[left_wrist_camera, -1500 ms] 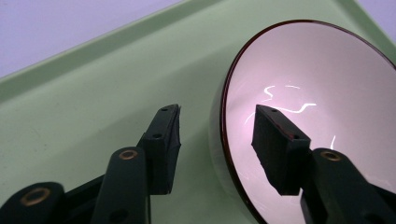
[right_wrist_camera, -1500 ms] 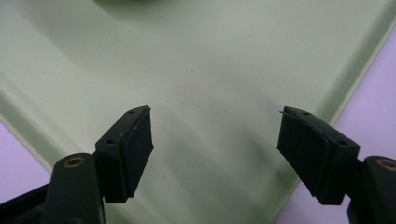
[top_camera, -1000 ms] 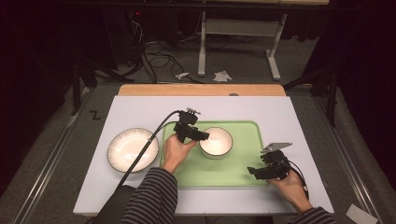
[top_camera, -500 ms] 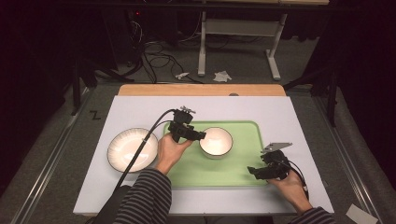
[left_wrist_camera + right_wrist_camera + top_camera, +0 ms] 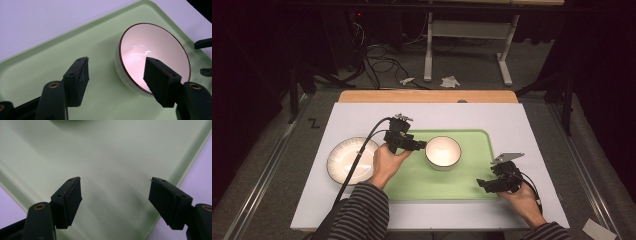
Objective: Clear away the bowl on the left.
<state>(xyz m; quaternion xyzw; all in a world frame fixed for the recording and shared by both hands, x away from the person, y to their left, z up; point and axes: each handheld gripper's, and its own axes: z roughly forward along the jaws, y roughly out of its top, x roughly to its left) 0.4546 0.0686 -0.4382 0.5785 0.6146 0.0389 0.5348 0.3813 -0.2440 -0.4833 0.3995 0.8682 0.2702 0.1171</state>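
On the green tray [image 5: 462, 177], 1 bowl [image 5: 443, 151] stands at the far middle; bare tray floor lies near and right of it. The plate [image 5: 347, 160] blocks the table's [image 5: 362, 112] left side.

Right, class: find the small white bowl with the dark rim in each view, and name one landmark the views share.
High view: the bowl sits centre, on the green tray.
Left gripper view: bowl right of centre, partly behind one jaw.
Right gripper view: I cannot make out the bowl here.
Shared landmark: the green tray.
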